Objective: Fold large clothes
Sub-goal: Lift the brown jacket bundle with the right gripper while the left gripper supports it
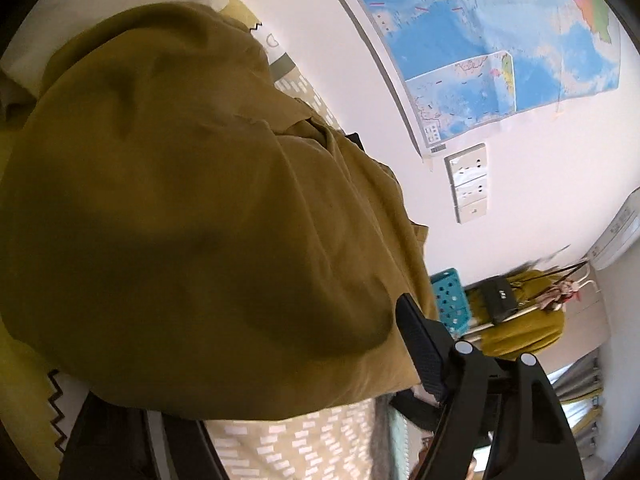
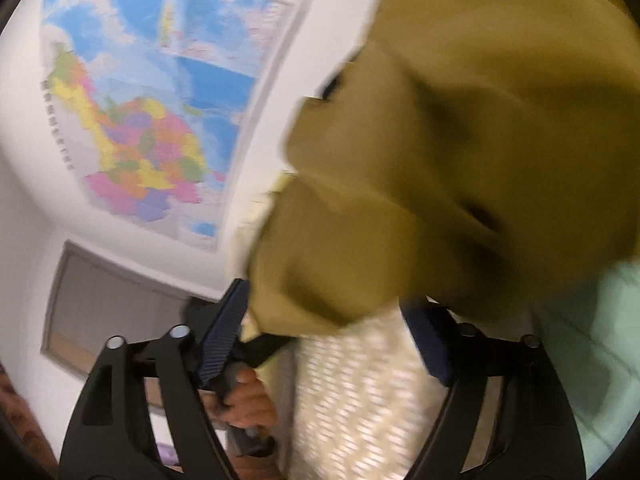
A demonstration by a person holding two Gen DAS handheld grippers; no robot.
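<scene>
While one mustard garment (image 1: 192, 208) filled the left wrist view from nine to six o'clock over the patterned bedding (image 1: 304, 448), the left gripper (image 1: 288, 408) stood apart, cloth between its jaws, grip unclear; at two o'clock, one map (image 1: 500, 40). Right wrist view: the right gripper (image 2: 332, 344) gaped, garment hem at twelve o'clock, free wall leftward

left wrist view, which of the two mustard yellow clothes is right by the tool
The big mustard garment spread on the patterned bed cover, touching the left tool's finger. The other mustard garment hangs on a rack across the room.
</scene>
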